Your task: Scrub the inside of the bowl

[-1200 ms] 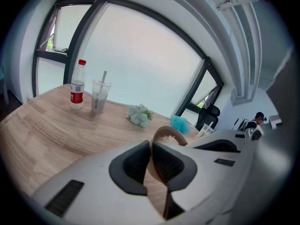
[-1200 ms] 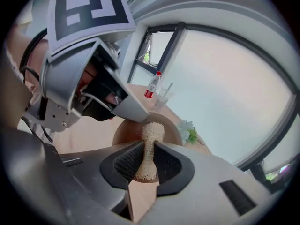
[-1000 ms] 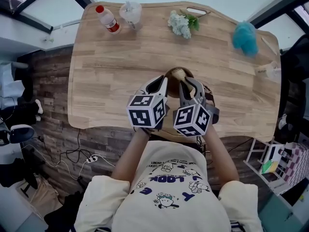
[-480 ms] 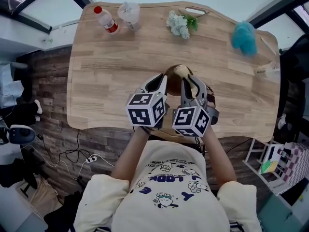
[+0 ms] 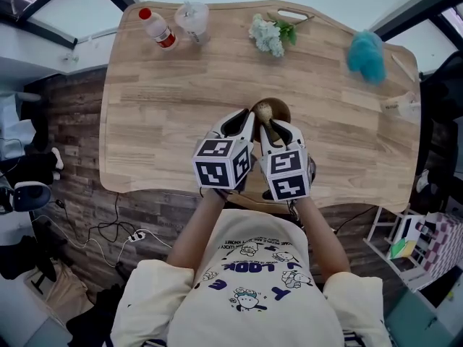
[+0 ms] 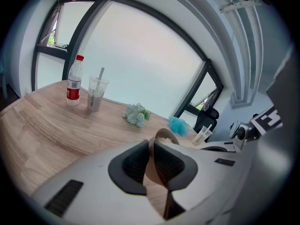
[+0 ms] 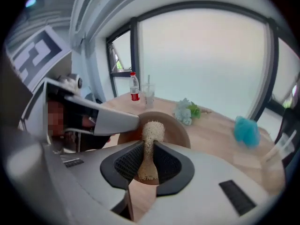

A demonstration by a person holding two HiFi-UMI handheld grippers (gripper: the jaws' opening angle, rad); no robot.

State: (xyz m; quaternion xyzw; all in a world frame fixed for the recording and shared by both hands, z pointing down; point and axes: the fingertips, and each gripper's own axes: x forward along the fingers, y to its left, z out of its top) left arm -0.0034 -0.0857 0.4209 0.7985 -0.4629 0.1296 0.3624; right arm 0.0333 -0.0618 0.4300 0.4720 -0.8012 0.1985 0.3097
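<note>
My right hand-held gripper (image 7: 147,144) is closed on the stem of a loofah scrubber (image 7: 153,130), both pads pressing it. The scrubber's rounded head sticks out past the jaw tips. Its long axis runs straight along the line the hand-held gripper points, up the frame and into the bowl (image 7: 176,130).

My left hand-held gripper (image 6: 151,143) has the bowl's thin wall between its pads. Its jaws have just been opening a little, yet the wall fills the gap and both pads look to be on it, so I judge the grip is looser but not let go.

The coming stroke turns on this: the bowl's hollow lies directly ahead of the right jaws and faces them. The right hand is therefore the nearer one to the inside, while the left holds the rim on the bowl's left side.

The right gripper view shows the hollow and the scrubber head over it, though I cannot tell whether the head touches the wood. The left gripper view shows the wall only edge-on, with a sliver of scrubber behind. The head view hides both grips behind the marker cubes. It does place the bowl at the centre of the frame, on the desk (image 5: 166,100) near its lower edge, well apart from the bottle (image 5: 160,29) and cup (image 5: 194,20) at upper left.
</note>
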